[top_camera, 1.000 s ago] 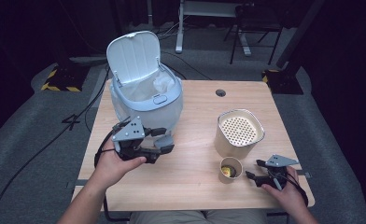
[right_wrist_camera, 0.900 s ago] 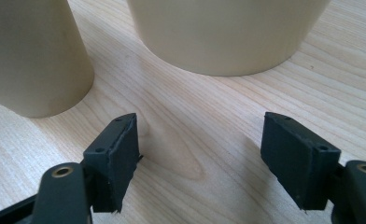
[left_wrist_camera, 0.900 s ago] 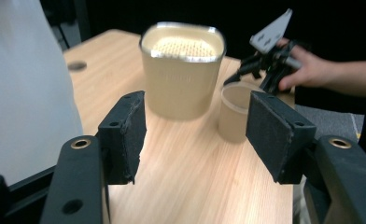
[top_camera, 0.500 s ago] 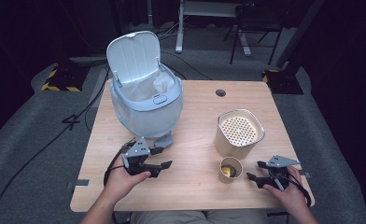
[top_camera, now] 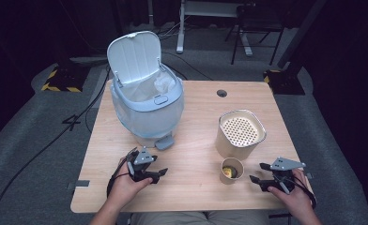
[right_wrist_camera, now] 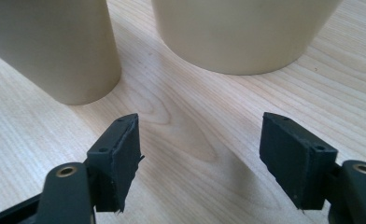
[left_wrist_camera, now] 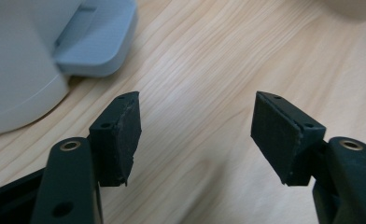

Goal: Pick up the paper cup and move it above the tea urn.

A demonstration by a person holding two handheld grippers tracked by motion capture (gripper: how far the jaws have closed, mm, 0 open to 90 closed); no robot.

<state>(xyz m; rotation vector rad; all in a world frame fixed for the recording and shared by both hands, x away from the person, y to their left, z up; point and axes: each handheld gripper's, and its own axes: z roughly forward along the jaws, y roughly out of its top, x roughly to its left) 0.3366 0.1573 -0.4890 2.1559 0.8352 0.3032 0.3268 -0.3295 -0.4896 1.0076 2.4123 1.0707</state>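
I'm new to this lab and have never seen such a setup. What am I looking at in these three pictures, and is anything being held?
A person sits at a wooden table with a hand-held gripper in each hand. The high view looks down from above: the left gripper is near a pale blue pedal bin with its lid up, and the right gripper is beside a small beige cup. Behind the cup stands a larger beige container with a perforated top. The other two pictures come from cameras riding on the grippers, looking along their black fingers. Both grippers are open over bare wood and hold nothing; the left gripper's fingers have just been opening.
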